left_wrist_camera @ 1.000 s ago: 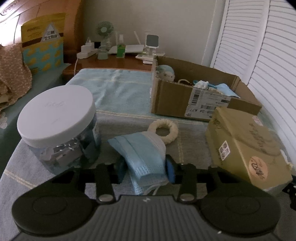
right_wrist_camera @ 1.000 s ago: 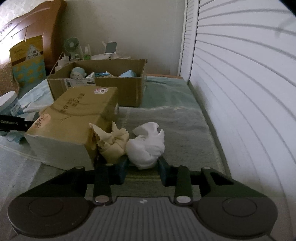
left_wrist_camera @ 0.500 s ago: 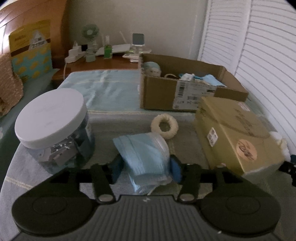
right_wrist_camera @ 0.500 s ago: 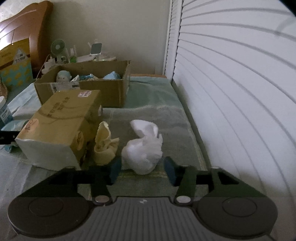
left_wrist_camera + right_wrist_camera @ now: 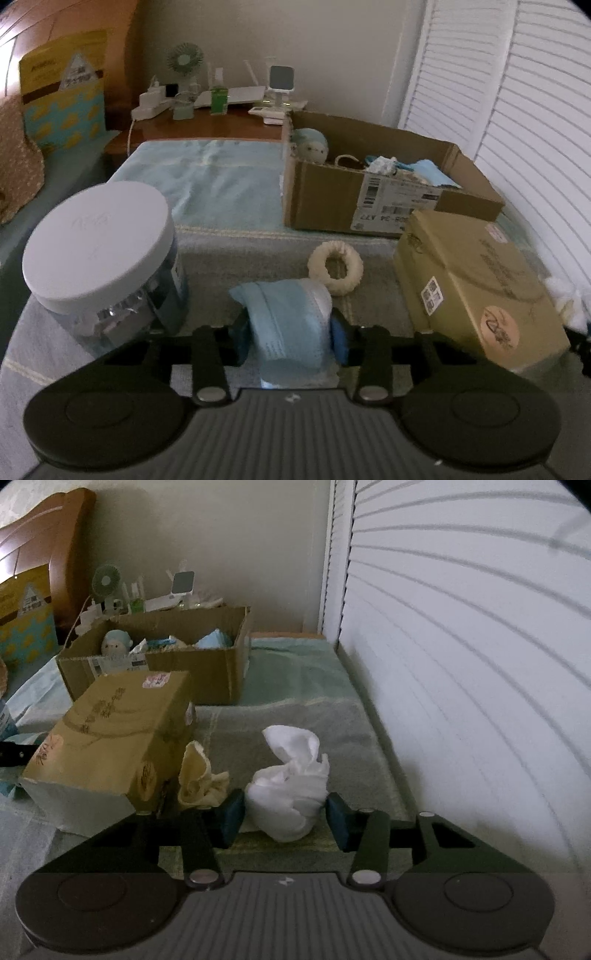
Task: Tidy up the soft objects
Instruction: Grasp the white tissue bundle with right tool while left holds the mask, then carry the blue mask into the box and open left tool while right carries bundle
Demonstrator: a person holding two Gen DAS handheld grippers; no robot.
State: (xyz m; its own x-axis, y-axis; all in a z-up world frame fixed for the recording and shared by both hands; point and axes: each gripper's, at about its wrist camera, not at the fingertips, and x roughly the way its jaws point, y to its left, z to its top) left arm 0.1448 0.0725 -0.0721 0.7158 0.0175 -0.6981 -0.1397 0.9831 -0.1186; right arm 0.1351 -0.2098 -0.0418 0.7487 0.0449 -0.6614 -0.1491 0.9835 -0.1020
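In front of the open cardboard box (image 5: 373,199), on the towel-covered bed (image 5: 229,251), both tongs are closing again after having briefly widened half a second ago. The left tongs (image 5: 290,334) now press their blue pads on the folded blue face mask (image 5: 288,321), which bunches up between them; a second ago the grip looked much the same, so this reads as a re-grip for a firmer hold. On the far side of the tan closed box (image 5: 110,734) from the mask, the right tongs (image 5: 284,818) straddle the white cloth bundle (image 5: 288,797); a sliver of gap shows at each pad, so the cloth is not yet clamped. The cream cloth (image 5: 199,779) lies just beside it, against the tan box. Likely both soft items go into the open box next.
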